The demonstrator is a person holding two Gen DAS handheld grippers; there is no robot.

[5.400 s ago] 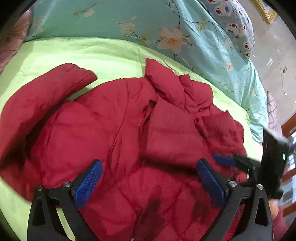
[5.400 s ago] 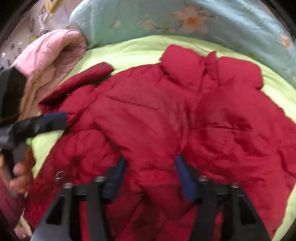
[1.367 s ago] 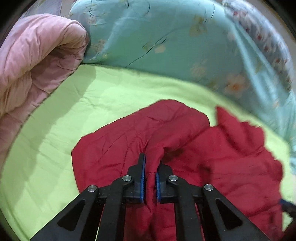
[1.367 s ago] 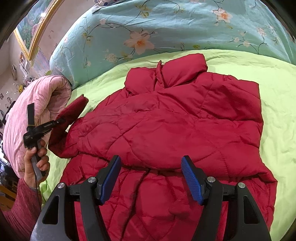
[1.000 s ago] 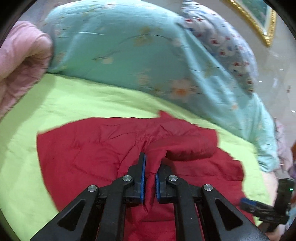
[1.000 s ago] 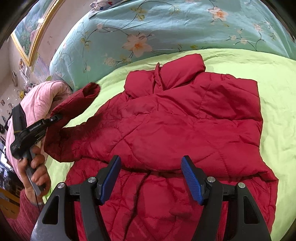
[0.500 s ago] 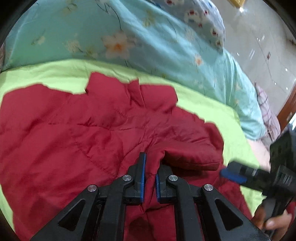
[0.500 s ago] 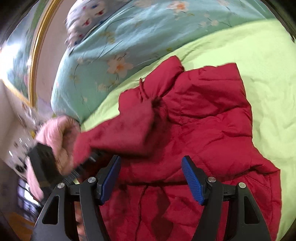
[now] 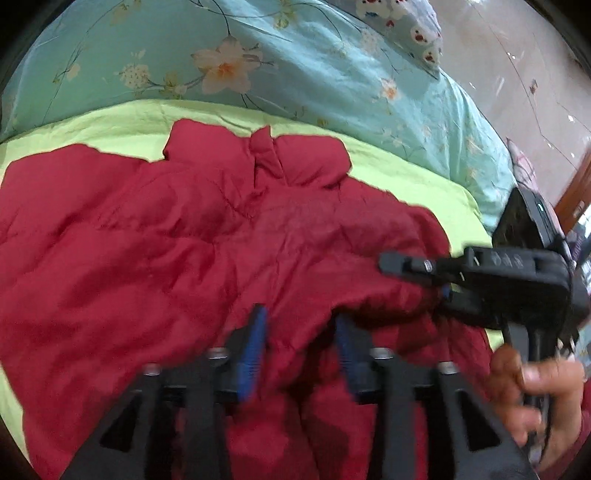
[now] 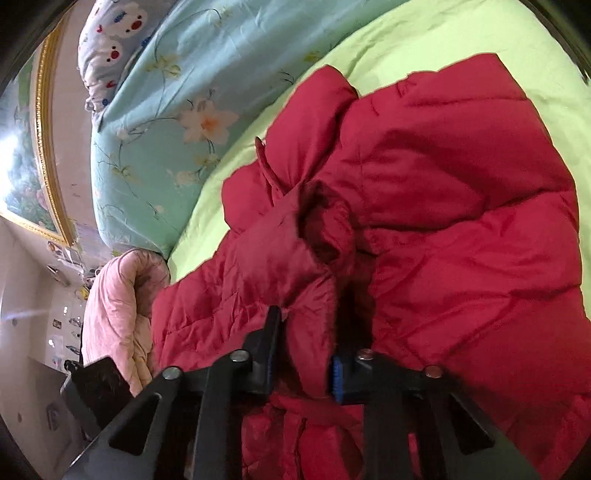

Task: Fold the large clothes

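A red quilted jacket (image 9: 147, 258) lies spread on the bed, collar toward the pillows. One sleeve (image 9: 369, 295) is folded across its front. My left gripper (image 9: 301, 343) sits low over that sleeve with its jaws opening; fabric bulges between the blue pads without being pinched. From the right side my right gripper (image 9: 413, 280) reaches in and is shut on the sleeve's end. In the right wrist view the sleeve (image 10: 280, 266) runs down between the fingers of the right gripper (image 10: 303, 354), which clamp a thick fold of it over the jacket (image 10: 461, 221).
The jacket rests on a lime-green sheet (image 9: 110, 125). A teal floral quilt (image 9: 295, 55) and a cartoon-print pillow (image 9: 402, 22) bank up behind it. A rolled pink quilt (image 10: 118, 302) lies at the bed's left edge. A hand (image 9: 528, 387) grips the right tool's handle.
The left gripper carried the sleeve across onto the jacket's front, then its jaws parted. The right gripper moved in, rolled, and went from wide open to shut on the sleeve.
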